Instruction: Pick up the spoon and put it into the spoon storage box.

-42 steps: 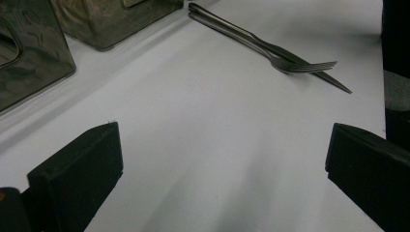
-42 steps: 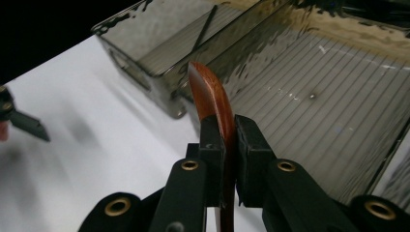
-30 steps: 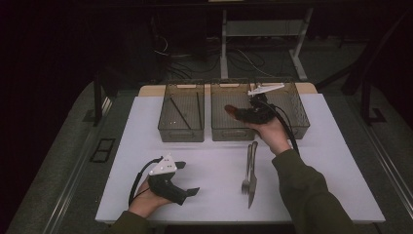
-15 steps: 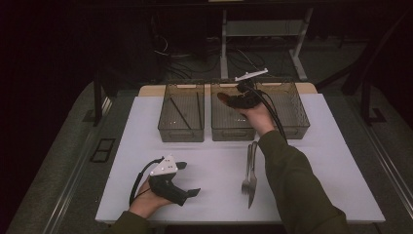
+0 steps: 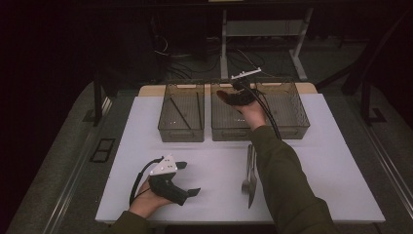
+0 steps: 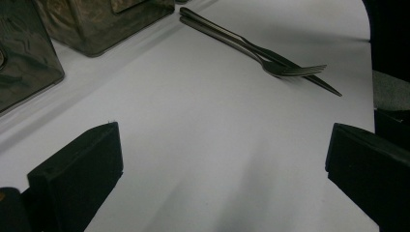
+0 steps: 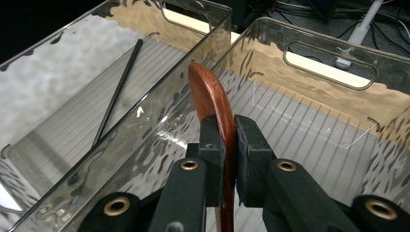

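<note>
Table [image 5: 331, 161]: A white table top is sitting under everything, with dark floor around it.

Left gripper [image 5: 187, 178]: The person's left hand is holding it low on the table, at about 7 o'clock in the high view. Its two black jaws are standing wide apart with nothing between them. In the left gripper view there is just white table between the jaws.

Right gripper [image 5: 223, 95]: The person's right hand is holding it out over the big bin, at about 12 o'clock in the high view. Its jaws are squeezing tight on the wooden spoon. A black cable is hanging from it along the sleeve.

Wooden spoon [image 7: 209, 94]: This red-brown wooden piece is sticking up between the right jaws, edge on. It is hovering over the big bin, near the wall next to the small bin. I cannot tell if it is touching the bin floor.

Big bin [image 5: 292, 127]: A clear plastic bin is sitting at the far side of the table, at 12 to 1 o'clock.

Small bin [image 5: 181, 133]: A clear bin is sitting just beside the big one, at about 11 o'clock.

Black sticks [image 5: 180, 112]: Two thin dark sticks are lying inside the small bin.

Fork [image 6: 275, 65]: It is lying flat on the table at about 5 o'clock in the high view.

Knife [image 6: 316, 83]: It is lying right beside the fork, touching it.
</note>
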### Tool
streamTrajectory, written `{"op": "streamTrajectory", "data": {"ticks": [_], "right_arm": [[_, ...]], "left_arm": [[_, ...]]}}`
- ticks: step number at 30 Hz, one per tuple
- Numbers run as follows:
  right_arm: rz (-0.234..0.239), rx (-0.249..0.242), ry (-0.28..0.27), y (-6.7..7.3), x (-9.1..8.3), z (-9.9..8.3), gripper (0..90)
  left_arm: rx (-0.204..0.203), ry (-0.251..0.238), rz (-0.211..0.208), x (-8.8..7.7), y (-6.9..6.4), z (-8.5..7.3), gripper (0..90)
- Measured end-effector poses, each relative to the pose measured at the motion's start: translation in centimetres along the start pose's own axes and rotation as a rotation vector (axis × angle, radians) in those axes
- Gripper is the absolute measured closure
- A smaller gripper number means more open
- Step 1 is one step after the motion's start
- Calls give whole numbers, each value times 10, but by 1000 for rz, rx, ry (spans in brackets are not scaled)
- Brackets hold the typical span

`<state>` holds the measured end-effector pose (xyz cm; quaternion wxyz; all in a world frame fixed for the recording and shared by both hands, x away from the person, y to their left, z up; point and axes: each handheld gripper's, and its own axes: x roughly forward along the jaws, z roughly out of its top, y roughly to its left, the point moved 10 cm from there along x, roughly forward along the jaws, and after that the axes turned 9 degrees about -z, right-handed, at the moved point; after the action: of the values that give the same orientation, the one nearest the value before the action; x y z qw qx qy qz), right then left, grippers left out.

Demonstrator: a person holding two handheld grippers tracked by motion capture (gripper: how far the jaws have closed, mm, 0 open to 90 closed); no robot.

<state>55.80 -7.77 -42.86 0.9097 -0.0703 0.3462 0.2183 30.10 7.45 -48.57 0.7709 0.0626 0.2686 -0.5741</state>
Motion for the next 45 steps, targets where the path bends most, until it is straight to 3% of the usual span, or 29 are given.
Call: {"op": "streamTrajectory", "data": {"ticks": [2,12,23,32,40,45], "right_arm": [[1,-3,-1,1,2,-1,756],[5,-11,-5,4,-5,0,589],[68,-29,-49,7,-37,-3,483],[146,-30,-61,8,-71,-22,424],[179,-56,-87,9,-99,-42,398],[205,-69,-84,11,-112,-63,392]], "left_arm": [[0,1,1,0,0,0,0],[-2,-8,2,0,1,1,0],[3,-2,7,-1,2,0,0],[-5,3,12,0,2,-1,0],[-7,8,18,-1,3,-2,0],[0,14,18,0,4,-2,0]]}}
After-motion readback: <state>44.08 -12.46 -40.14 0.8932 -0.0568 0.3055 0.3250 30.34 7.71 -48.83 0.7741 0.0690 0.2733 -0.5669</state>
